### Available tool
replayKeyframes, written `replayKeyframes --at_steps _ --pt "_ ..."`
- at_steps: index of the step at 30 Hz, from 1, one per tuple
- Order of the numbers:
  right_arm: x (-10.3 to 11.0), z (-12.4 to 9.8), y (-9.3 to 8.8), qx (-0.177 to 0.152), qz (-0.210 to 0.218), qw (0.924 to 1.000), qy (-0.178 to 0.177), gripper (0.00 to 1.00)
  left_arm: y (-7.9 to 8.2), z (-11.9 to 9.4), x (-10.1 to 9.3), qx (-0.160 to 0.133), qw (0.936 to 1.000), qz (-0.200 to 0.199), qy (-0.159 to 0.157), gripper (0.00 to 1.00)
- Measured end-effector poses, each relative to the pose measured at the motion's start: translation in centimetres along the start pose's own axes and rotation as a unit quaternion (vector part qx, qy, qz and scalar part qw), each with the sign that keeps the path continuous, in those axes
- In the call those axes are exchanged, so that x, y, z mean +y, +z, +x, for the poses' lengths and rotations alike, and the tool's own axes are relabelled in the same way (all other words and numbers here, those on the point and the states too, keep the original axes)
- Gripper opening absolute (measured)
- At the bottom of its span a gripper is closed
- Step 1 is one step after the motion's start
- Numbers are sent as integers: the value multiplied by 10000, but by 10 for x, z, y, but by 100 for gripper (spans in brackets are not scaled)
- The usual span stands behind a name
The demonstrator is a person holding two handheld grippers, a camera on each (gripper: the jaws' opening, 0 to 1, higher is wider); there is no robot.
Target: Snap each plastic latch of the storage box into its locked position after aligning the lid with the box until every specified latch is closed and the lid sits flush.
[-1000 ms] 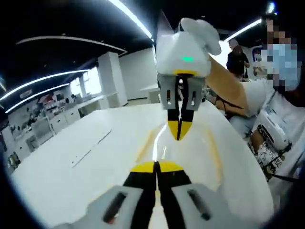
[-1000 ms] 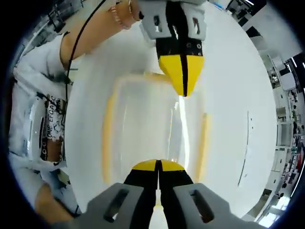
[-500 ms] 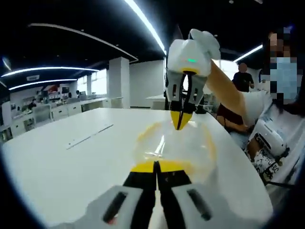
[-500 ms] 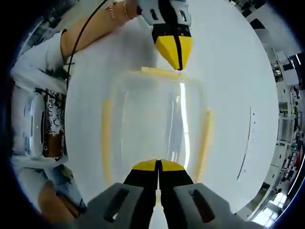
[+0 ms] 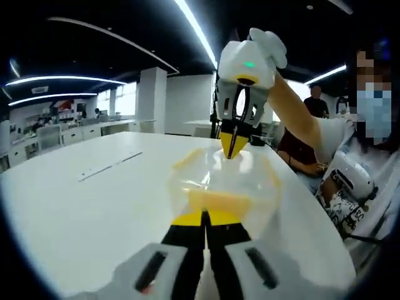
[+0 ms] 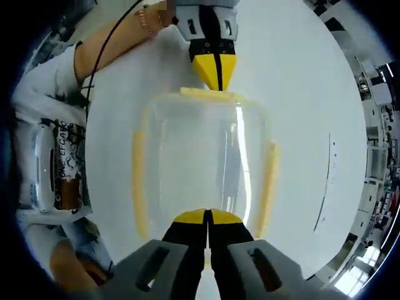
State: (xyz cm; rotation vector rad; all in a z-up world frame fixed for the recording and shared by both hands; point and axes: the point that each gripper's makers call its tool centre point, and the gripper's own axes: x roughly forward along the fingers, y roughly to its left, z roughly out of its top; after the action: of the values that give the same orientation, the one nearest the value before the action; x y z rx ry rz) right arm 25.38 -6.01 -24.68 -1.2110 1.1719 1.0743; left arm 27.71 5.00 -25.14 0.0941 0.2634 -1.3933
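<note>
Right gripper view: storage box point(image 6: 206, 169) near latch (probably) hidden behind closed right gripper point(image 6: 207, 217).

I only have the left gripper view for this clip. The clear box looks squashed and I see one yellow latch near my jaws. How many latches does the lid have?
Observer: The right gripper view looks down on the storage box. Four yellow latches show, one per side; the one on that picture's left runs along the long edge.
Operator: Where is the left gripper against the box?
Observer: From above, the left gripper has its tip at the far latch; contact cannot be told.
Operator: And the right gripper?
Observer: The right gripper sits over the opposite short side, jaws together.
</note>
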Motion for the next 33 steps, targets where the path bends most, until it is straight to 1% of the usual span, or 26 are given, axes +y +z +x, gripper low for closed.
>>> replayKeyframes --at_steps 5,9,13,24,31,33 --pt "2 1 0 13 64 10000 35 0 -2 0 -5 20 9999 93 -55 0" --pt "3 2 1 126 3 9999 -45 0 -2 0 -7 -28 9999 100 -85 0" --pt "4 1 2 255 -61 9996 -95 0 -1 -2 -3 -36 9999 82 -104 0" --pt "5 1 2 428 -114 9989 -166 0 -1 0 -5 41 9999 24 -165 0" --pt "2 -1 1 287 7 9994 -198 0 0 1 -5 143 9997 51 -189 0" --pt "2 -1 1 295 -26 9994 -200 0 0 2 -4 87 9997 -46 -236 0"
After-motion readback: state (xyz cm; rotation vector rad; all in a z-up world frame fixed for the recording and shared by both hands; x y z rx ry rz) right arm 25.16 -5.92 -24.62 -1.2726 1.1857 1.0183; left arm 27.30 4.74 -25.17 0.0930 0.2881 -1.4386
